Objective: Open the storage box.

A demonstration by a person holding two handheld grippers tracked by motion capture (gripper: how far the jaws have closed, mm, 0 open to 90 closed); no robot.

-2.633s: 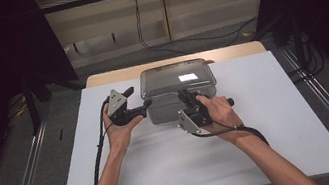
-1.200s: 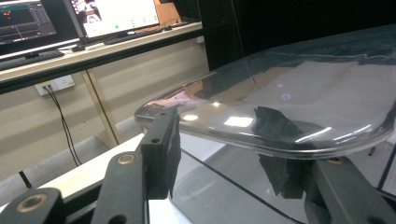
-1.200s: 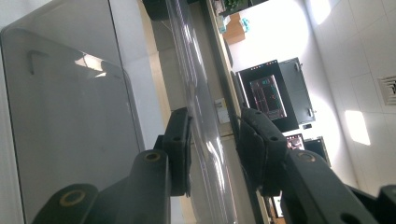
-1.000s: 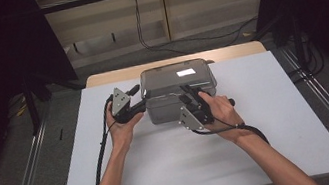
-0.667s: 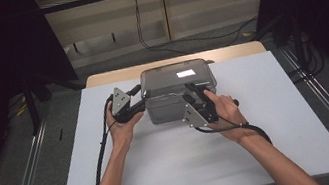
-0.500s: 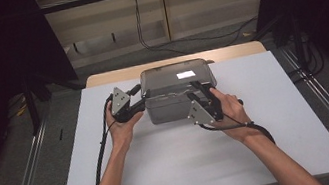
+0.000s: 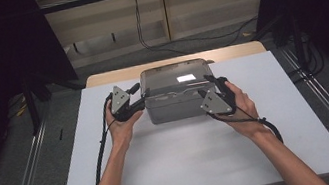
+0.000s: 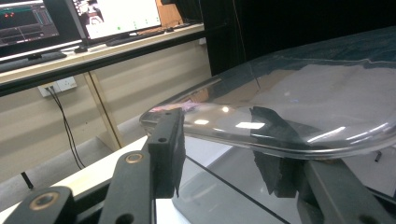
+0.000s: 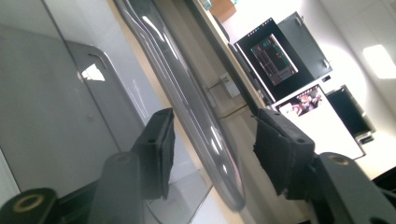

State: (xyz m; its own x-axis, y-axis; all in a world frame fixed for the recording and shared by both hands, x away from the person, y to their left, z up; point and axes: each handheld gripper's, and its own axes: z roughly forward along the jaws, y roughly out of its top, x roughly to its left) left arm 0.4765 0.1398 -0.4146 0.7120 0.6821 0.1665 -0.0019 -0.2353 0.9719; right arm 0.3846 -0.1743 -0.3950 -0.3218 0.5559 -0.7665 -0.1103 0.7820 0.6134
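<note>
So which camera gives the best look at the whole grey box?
The high view: the grey box sits whole on the white table. Both gripper views show its clear lid's rim between open tongs.

A white table (image 7: 276,104) carries one grey lidded box (image 7: 174,105).

No lettering, label, brand or number can be read anywhere. The monitors (image 8: 70,21) behind the shelf (image 8: 93,53) carry screen content, one dark with coloured marks and one bright, but it is too small and blurred to make out.
</note>
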